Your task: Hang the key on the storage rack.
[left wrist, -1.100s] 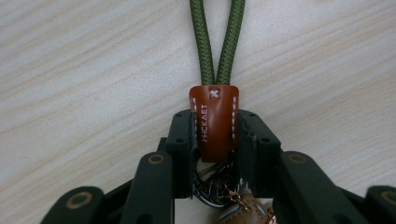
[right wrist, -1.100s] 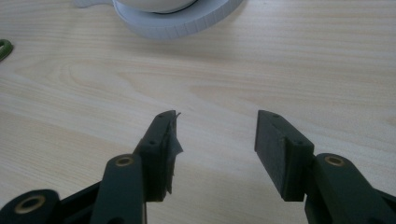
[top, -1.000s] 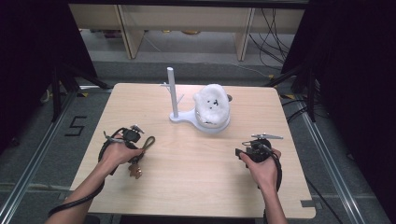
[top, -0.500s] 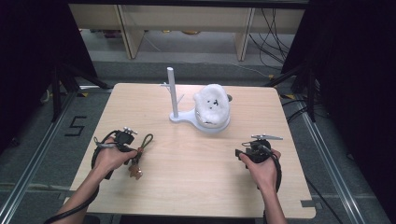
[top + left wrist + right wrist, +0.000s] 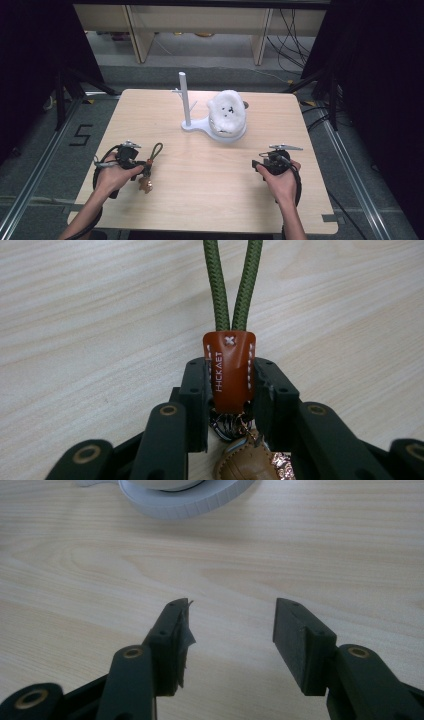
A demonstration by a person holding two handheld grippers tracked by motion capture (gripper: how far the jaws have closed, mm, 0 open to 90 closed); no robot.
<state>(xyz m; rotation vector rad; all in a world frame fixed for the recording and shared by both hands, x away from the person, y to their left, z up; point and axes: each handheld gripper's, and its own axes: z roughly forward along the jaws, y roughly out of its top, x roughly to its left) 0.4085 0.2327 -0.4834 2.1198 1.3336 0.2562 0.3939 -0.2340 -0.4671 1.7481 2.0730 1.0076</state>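
Item in hand: a keychain with an olive-green cord loop, a brown leather tab stitched in white, metal rings and a brown leather charm below. Location: lower left of the high view, lying on the tabletop with the loop stretched toward the upper right. Left tongs: closed on the leather tab, one black pad at each side of it, as the left gripper view shows at centre frame. Right tongs: open, nothing between the pads, poised over bare wood at the lower right of the high view, well apart from the keychain. Also present: a white stand with an upright post and short side pegs, upper centre of the high view, joined to a round white dish holding a fluffy white object. Progress, as judged: the pick-up looks secured, but the keychain is not yet off the tabletop; carrying it to the stand and hanging the loop on a peg would seem to remain. Lettering: the tab bears stamped letters running lengthwise, reading roughly "HICKAET", uncertain; a "5" is marked on the floor at mid left.
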